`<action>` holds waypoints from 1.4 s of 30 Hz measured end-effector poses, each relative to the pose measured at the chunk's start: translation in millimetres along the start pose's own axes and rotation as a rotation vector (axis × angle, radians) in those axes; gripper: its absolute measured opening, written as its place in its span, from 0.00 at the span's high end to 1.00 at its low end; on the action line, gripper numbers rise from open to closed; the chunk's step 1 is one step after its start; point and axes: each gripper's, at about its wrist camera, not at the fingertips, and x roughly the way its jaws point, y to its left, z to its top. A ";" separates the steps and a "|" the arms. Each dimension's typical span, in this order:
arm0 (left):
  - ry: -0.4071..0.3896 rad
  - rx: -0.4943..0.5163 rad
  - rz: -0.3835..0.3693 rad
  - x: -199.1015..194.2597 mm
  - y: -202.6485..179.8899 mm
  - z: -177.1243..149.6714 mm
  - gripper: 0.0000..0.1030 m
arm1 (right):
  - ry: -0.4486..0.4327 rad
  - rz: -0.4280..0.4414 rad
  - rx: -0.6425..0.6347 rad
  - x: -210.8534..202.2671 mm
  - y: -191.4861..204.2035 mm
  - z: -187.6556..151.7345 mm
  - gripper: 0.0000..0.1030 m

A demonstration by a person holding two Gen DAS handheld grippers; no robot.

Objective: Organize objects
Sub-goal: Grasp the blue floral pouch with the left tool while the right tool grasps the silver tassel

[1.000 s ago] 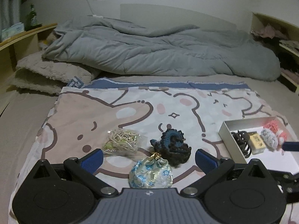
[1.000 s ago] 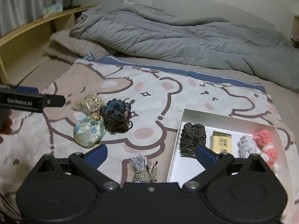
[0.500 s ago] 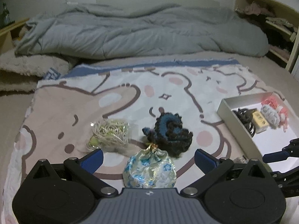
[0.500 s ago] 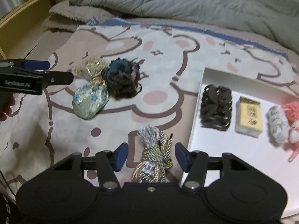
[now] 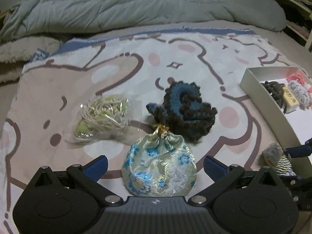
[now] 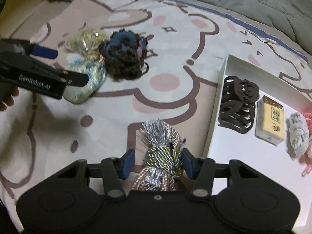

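**Two grippers, two pickups, one box to fill**

The right gripper [image 6: 158, 162] sits low over the tassel bundle [image 6: 161, 156], its jaws parted with a blue pad on either side of the cords, close but not yet pinching. To do this well, I'd say it should close on the knotted middle, where the cords are bound thick, not on the loose silver fringe that would slip free. The white box [image 6: 220, 89] lies just to its right, already holding a black hair clip [image 6: 238, 105], a yellow packet [image 6: 270, 122], a grey knit piece [image 6: 298, 134] and something pink at the edge. Bare floor shows in the near part, a likely landing place.

The left gripper [image 5: 156, 165] is spread wide around the brocade pouch [image 5: 159, 169], pads well clear of its sides. The pouch looks soft and rounded, so a squeeze across its widest part, below the gold tie, should hold best. Its neck touches the dark blue crochet piece [image 5: 185, 111]; lifting straight up should avoid dragging that along. A clear bag of pale cord [image 5: 103, 117] rests to the left on the cartoon blanket [image 5: 58, 89] spread on the bed.
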 end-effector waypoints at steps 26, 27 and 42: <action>0.228 -0.049 -0.103 4.2 0.2 -21.9 0.18 | 0.004 0.148 -0.177 -4.4 32.3 -4.2 0.57; 0.249 -0.035 -0.111 2.7 -2.7 -25.5 0.18 | 0.006 0.146 -0.186 -4.5 34.6 -5.2 0.57; 0.271 -0.042 -0.006 13.1 -19.9 -33.5 0.12 | 0.077 0.096 0.127 10.2 20.6 -19.9 0.40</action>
